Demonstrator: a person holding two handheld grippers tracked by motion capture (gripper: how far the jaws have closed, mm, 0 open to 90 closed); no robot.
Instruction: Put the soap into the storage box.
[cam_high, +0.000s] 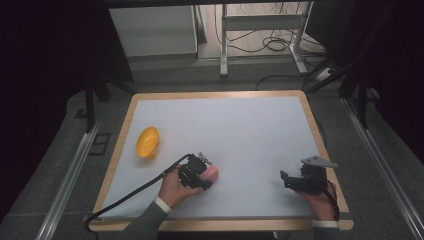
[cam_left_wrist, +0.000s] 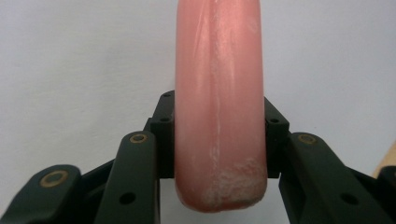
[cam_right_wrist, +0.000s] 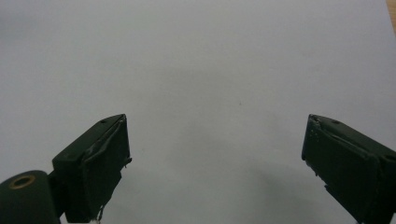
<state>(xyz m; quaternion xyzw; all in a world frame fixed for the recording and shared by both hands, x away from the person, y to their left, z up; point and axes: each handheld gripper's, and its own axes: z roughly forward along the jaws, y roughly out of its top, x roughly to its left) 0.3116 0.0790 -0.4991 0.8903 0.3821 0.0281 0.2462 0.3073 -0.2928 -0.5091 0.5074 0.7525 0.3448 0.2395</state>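
Left gripper view: left gripper (cam_left_wrist: 219, 140) clamps the pink sausage (cam_left_wrist: 218, 102), which lies near the table's (cam_high: 250, 120) front edge. Its rounded, smooth sides could slip or roll on lifting. Right gripper (cam_right_wrist: 215, 154) stands open, empty.

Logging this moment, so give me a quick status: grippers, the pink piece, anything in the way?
Left gripper shut on pink sausage. Right gripper open, empty, over white mat. Orange bowl off to the left, nothing blocking.

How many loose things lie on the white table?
2: a pink sausage clamped in the left gripper near the front, and an orange bowl at the left side.
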